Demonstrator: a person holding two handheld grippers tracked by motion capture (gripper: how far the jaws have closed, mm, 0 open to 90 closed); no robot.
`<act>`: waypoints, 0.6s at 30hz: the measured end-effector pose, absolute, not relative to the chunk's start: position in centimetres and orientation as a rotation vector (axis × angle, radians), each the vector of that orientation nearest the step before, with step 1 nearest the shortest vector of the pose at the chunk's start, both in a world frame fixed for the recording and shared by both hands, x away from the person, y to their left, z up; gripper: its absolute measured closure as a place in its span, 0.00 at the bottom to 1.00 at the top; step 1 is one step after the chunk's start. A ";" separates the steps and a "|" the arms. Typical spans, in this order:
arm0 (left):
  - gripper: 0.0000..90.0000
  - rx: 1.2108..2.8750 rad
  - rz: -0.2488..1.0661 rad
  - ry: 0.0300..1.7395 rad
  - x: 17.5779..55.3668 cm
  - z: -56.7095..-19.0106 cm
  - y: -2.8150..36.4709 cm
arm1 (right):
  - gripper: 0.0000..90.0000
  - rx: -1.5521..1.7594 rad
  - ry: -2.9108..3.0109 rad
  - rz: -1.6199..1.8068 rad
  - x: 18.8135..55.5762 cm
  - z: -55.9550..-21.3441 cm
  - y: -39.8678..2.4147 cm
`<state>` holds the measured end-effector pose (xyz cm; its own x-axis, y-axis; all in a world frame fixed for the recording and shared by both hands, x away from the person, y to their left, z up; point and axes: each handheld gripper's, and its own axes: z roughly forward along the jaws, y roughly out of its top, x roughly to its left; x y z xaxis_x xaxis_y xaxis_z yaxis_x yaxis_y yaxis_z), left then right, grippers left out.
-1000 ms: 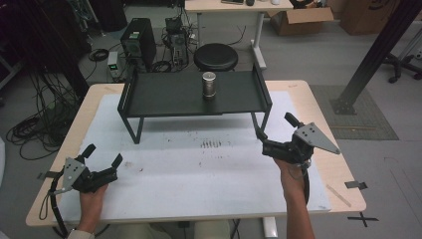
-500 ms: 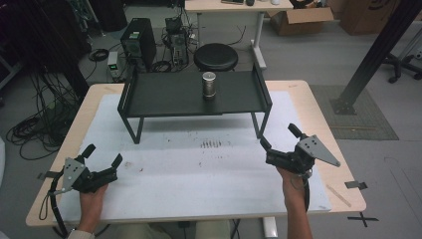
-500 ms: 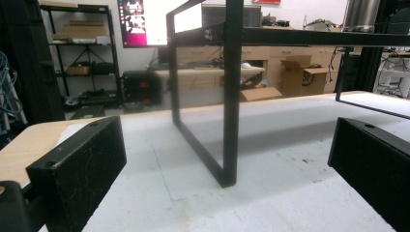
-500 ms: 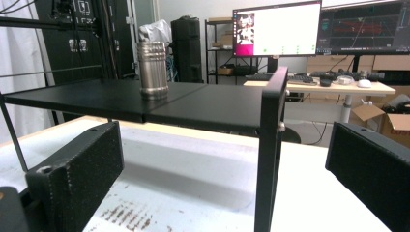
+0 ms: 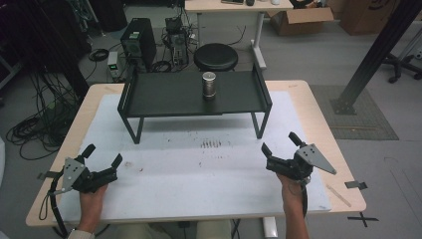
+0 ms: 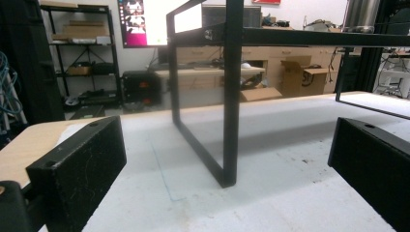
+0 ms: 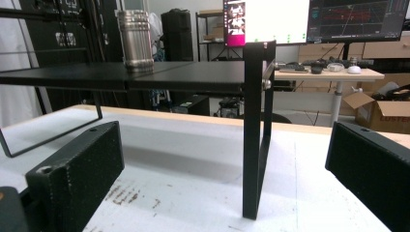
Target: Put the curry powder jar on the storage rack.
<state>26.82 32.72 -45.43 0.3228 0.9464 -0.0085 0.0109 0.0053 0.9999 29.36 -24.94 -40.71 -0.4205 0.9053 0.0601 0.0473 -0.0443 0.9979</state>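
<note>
A black shelf (image 5: 164, 94) on legs stands in the upper middle of the high view, its long side running left to right across the white table (image 5: 199, 174). On it, right of centre, a metal cup (image 5: 209, 84) stands upright, its long axis vertical. The left gripper (image 5: 102, 162) sits at the lower left of the frame, jaws spread wide with nothing between them. The right gripper (image 5: 278, 145) sits at the lower right, jaws likewise apart and empty. In the left gripper view the shelf's top runs off the frame's upper edge, and the cup is cut off there. In the right gripper view the cup shows at upper left, its base resting on the shelf.
</note>
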 end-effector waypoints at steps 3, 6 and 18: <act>0.00 1.349 0.955 0.974 26.8 -45.4 32.7 | 0.00 1.037 1.529 1.546 29.4 -41.0 -24.9; 0.00 1.349 0.954 0.974 26.8 -45.4 32.7 | 0.00 1.035 1.540 1.534 29.4 -41.3 -24.8; 0.00 1.346 0.955 0.973 26.8 -45.4 32.7 | 0.00 1.035 1.542 1.521 29.1 -43.4 -24.3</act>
